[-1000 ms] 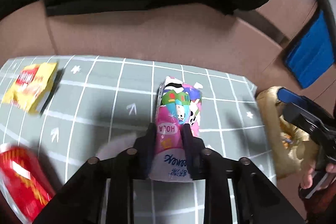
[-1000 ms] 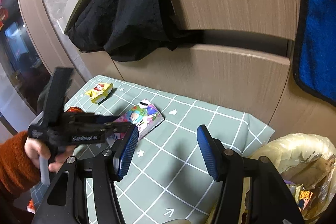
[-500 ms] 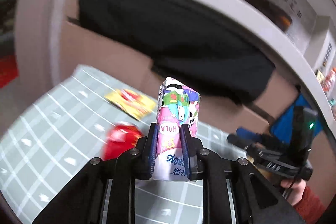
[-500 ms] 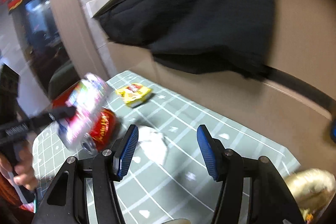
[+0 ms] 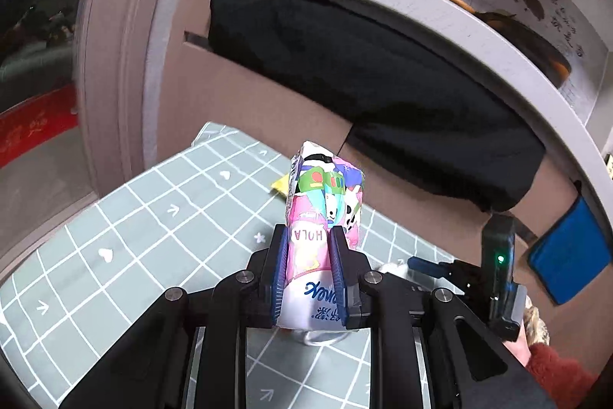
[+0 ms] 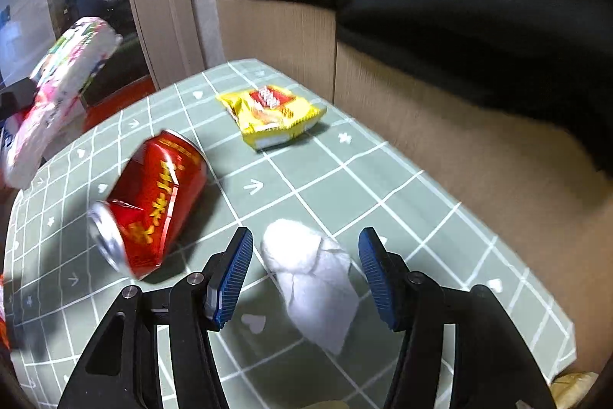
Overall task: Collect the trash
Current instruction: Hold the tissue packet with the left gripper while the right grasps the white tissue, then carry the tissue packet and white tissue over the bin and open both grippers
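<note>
My left gripper (image 5: 308, 255) is shut on a pink cartoon-printed tissue pack (image 5: 325, 194), held upright above the green grid mat (image 5: 153, 217). The right wrist view shows the same pack (image 6: 57, 94) blurred at the far left. My right gripper (image 6: 306, 240) is open and hangs low over a crumpled white tissue (image 6: 314, 278), with a blue pad on each side and neither touching it. A dented red can (image 6: 153, 202) lies on its side to the left of the tissue. A yellow snack packet (image 6: 272, 117) lies further back on the mat.
A black cloth (image 6: 459, 6) hangs over the wooden drawer fronts behind the mat. A blue cloth (image 5: 567, 255) hangs at the right. A corner of a yellowish trash bag (image 6: 574, 382) shows past the mat's right edge. A red sleeve (image 5: 551, 370) is beside the right gripper.
My left gripper has lifted the tissue pack off the mat and swung round with it. My right gripper has moved from the bag side across the mat to the white tissue.
</note>
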Motion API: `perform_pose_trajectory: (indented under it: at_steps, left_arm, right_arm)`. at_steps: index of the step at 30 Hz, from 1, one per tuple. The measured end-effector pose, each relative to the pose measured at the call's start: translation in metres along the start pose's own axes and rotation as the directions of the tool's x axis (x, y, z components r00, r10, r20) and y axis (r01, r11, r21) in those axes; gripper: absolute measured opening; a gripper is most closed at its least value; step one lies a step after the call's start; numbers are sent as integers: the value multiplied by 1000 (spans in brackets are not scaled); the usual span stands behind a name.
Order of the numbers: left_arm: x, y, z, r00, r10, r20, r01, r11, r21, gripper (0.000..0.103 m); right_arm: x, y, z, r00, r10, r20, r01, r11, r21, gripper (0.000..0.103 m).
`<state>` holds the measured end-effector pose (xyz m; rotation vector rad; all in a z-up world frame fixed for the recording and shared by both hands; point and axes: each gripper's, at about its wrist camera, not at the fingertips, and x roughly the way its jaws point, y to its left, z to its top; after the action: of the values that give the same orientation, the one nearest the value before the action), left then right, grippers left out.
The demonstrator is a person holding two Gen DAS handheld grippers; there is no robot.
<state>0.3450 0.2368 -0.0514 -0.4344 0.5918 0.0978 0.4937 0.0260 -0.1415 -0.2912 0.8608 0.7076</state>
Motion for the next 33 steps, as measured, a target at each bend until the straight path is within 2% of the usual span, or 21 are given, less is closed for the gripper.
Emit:
perform_pose_trajectory:
  at_steps: [3, 5, 7, 11, 17, 24, 33]
  left_arm:
    - [9, 0, -2, 1000, 6, -18, -6, 1000, -1, 22]
    - [11, -3, -3, 1000, 5, -19, -5, 1000, 5, 22]
    - [13, -8, -4, 1000, 6, -21, -6, 1000, 17, 22]
    - [14, -25, -7, 1000, -6, -24, 7, 999, 36, 22]
    - [-3, -66, -10, 999, -48, -5, 48, 995, 88, 22]
    - [-25, -124, -15, 994, -108, 20, 103, 980, 171, 22]
    - [-42, -216, -25, 973, -230, 22, 215, 938, 271, 22]
  right_arm:
    - [13, -4, -1, 999, 19, -46, -18, 1000, 19, 55]
    - [13, -4, -3, 999, 11, -49, -11, 1000, 16, 39]
    - [6, -3, -3, 999, 14, -43, -13, 1000, 11, 29]
    - [-32, -4, -3, 1000, 5, 29, -6, 1000, 21, 28]
    - [-111, -14, -3, 991, -5, 136, -6, 996, 86, 28]
    - [-193, -24, -18, 966, -75, 247, 49, 993, 110, 28]
    - [-274, -59, -58, 924, -201, 327, 141, 970, 196, 28]
